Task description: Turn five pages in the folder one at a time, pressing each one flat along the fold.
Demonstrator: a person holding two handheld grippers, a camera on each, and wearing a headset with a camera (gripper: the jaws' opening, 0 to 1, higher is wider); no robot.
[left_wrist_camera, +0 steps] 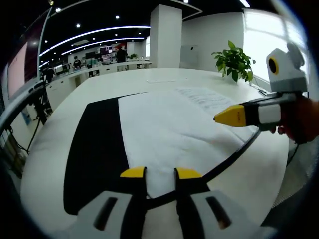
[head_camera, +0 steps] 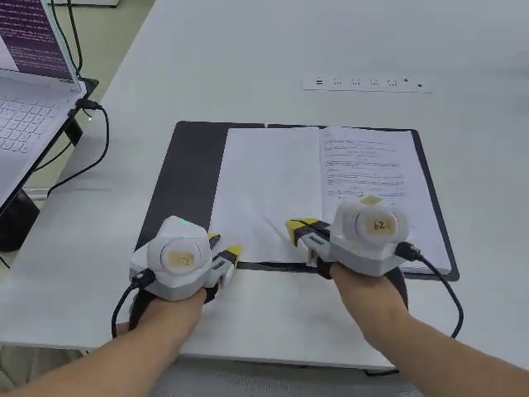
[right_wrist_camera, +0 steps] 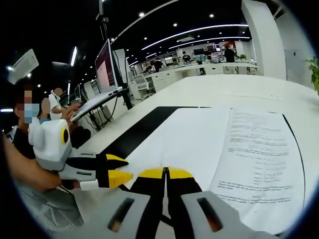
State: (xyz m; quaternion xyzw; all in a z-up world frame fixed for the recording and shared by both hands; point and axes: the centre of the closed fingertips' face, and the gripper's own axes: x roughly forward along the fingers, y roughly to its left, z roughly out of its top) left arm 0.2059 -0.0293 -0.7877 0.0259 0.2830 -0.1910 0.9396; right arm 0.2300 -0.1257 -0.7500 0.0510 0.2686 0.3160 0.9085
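Table (head_camera: 248,66): folder (head_camera: 297,194) open flat (black cover).

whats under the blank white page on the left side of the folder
The black folder lies under the blank page and shows past its left and near edges. Whether more sheets lie beneath cannot be seen, because the page itself covers them.
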